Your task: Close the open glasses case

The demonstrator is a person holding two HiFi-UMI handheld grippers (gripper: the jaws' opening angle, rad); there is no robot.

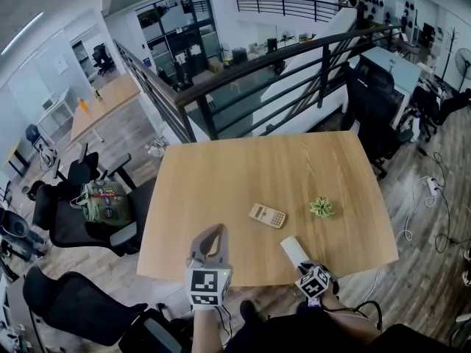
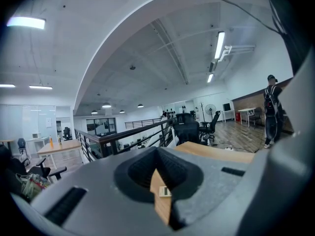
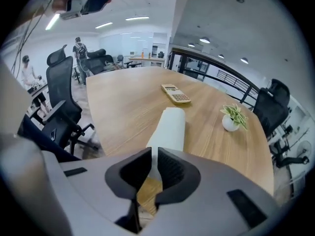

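The white glasses case [image 1: 293, 249] lies on the wooden table [image 1: 243, 175] near its front edge, lid down, looking like a rounded tube [image 3: 167, 129]. My right gripper [image 1: 304, 265] points steeply down at the case's near end. Its jaws [image 3: 153, 154] stand a narrow gap apart just above that end, with nothing pressed between the pads. Further left along the front edge, my left gripper [image 1: 218, 229] is held level over the table, its fingertips [image 2: 157, 151] meeting with nothing between them.
A beige calculator [image 1: 267, 215] lies mid-table beyond the case, and a small potted plant [image 1: 321, 207] stands to its right. A dark railing [image 1: 257, 72] runs behind the table. Office chairs [image 1: 81, 204] stand left of it, one holding a bag.
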